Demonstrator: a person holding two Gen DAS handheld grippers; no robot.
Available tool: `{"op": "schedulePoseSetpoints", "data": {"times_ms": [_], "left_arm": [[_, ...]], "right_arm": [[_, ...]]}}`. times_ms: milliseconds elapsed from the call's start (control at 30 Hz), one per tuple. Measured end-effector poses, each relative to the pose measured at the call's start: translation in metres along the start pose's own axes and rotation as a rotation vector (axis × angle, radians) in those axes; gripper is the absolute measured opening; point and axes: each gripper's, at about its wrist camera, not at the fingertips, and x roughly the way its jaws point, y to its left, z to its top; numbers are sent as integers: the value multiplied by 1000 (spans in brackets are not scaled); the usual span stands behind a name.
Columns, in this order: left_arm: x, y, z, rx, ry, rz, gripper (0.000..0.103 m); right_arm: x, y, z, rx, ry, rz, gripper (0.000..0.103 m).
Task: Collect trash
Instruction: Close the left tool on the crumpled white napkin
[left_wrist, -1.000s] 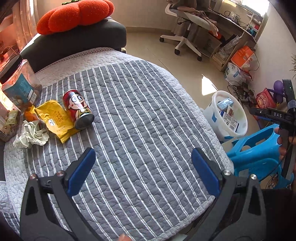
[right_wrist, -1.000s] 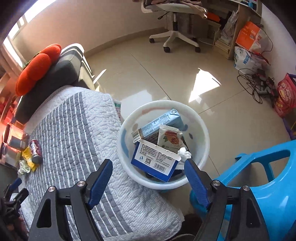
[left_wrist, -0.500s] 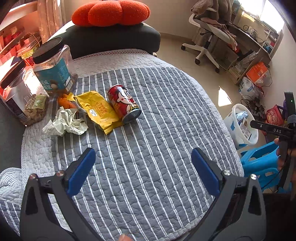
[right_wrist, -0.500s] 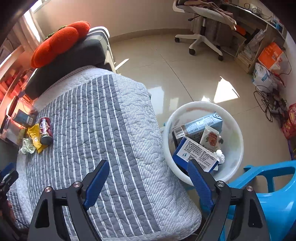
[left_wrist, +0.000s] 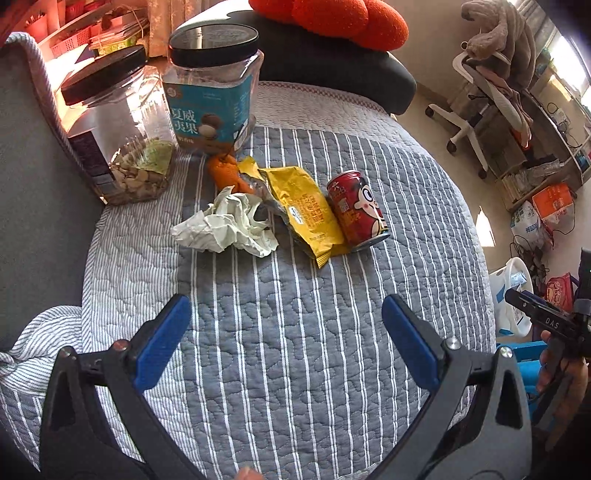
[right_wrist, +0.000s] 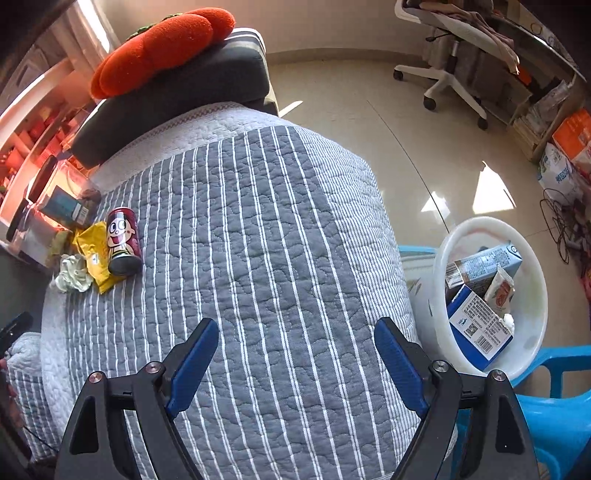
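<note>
Ahead of my left gripper (left_wrist: 286, 332), its fingers spread wide and empty, bare striped quilt (left_wrist: 295, 350) lies open up to the trash: one red can (left_wrist: 356, 208), one yellow wrapper (left_wrist: 308, 214), one crumpled paper (left_wrist: 225, 225), and behind them two jars (left_wrist: 214, 88). My right gripper (right_wrist: 295, 354) is also wide and empty; the quilt's edge drops beyond its right finger (right_wrist: 397, 360) toward one white bin (right_wrist: 532, 258).

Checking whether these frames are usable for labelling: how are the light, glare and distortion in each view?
Left wrist view: sharp, strong fisheye bending the quilt; warm orange backlight flares over the clear jar at upper left. Right wrist view: also sharp, window glare at upper left, bright sun patches on the floor, white bin evenly lit.
</note>
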Motion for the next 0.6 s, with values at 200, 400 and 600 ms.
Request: {"op": "schedulePoseSetpoints", "data": {"times_ms": [200,400,600], "left_arm": [[24,28,17,-106,63,12,102],[50,40,35,-106,48,71,102],[76,47,39,-145,58,16,87]], "right_arm": [[17,22,5,-24,27,5,88],[31,32,12,-28,43,3,88],[46,44,18,-23,62,14,88]]}}
